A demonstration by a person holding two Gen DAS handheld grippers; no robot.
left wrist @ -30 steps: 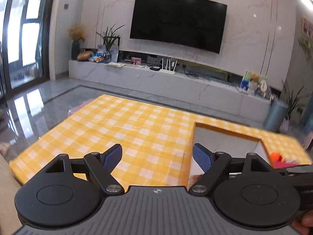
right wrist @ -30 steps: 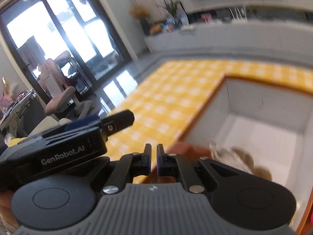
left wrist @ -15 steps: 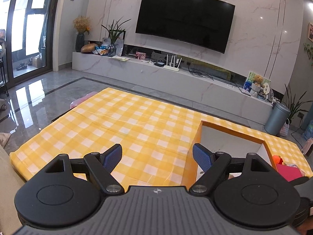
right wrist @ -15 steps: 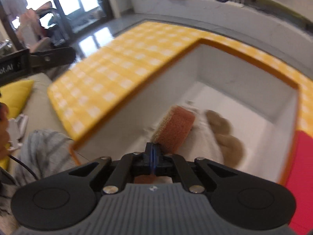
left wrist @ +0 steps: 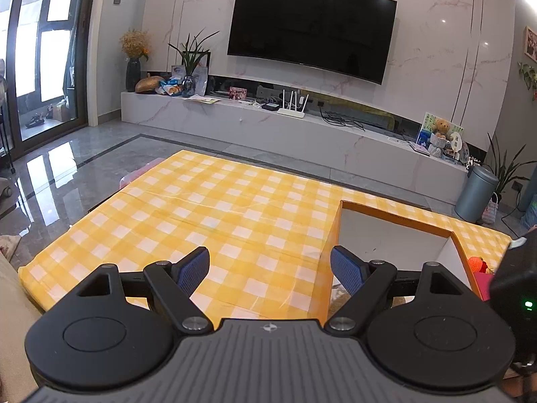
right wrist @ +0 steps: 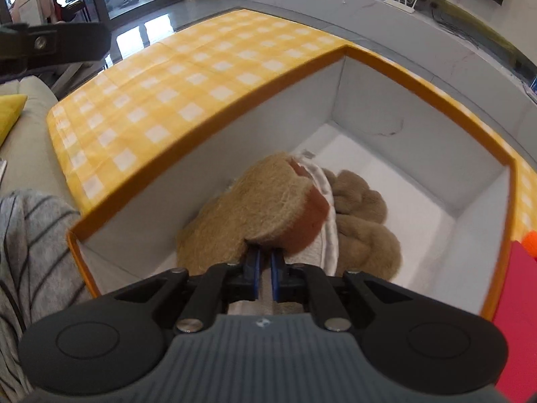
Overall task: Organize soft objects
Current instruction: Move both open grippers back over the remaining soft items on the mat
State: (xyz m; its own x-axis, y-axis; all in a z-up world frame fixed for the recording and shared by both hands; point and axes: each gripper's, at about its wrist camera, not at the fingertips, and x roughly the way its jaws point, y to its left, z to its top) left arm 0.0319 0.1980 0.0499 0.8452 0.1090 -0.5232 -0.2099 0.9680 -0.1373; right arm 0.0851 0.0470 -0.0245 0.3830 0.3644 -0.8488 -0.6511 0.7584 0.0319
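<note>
My right gripper (right wrist: 263, 262) points down into the orange-rimmed box (right wrist: 423, 77), shut on the near edge of a sponge (right wrist: 265, 198) with a tan scouring face and a rust-brown side. The sponge hangs low over a white cloth (right wrist: 324, 198) and a tan plush piece (right wrist: 362, 221) lying on the box's white floor. My left gripper (left wrist: 270, 272) stands open with nothing between its blue pads (left wrist: 193, 272), over the yellow checked tablecloth (left wrist: 218, 215) just left of the box (left wrist: 396, 216).
A red flat item (right wrist: 520, 285) and an orange knitted thing (right wrist: 532, 241) lie right of the box. A person's striped sleeve (right wrist: 33, 235) and a beige sofa (right wrist: 23, 124) sit at the near left. The tablecloth stretches left and far of the box.
My right gripper has tipped downward and sunk into the box with the sponge, from beside its left rim to just above the cloth and plush. The left gripper has stayed put.
</note>
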